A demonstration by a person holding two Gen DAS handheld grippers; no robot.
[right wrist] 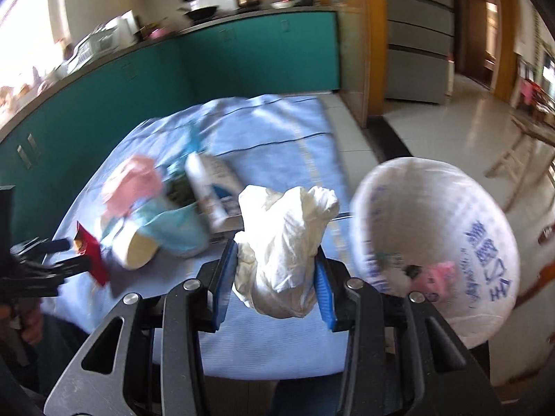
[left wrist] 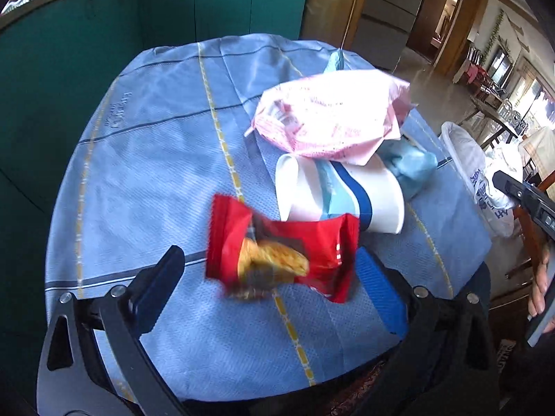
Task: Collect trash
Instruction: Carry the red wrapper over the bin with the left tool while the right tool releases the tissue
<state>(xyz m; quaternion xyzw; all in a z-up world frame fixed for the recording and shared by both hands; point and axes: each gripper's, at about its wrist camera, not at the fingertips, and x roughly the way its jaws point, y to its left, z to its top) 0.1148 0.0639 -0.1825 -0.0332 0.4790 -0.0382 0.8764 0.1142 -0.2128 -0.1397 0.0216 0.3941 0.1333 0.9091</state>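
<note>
The left gripper stands wide around the light, crinkly red snack wrapper on the blue tablecloth, best pinched mid-body, while the right gripper clamps soft crumpled white tissue

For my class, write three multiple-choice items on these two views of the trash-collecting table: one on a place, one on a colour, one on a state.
1. Where is the white bag with blue print?
A. beside the table's edge, mouth open
B. on the kitchen counter
C. under the paper cup

2. What colour is the snack wrapper between the left claw's fingers?
A. green
B. red
C. black

3. What is the right claw doing?
A. standing open and empty
B. gripping the paper cup
C. clamped on crumpled white paper

Answers:
1 A: it hangs open to the right of the tablecloth.
2 B: it is red with a yellow snack picture.
3 C: both blue pads press the crumpled white paper.
</note>
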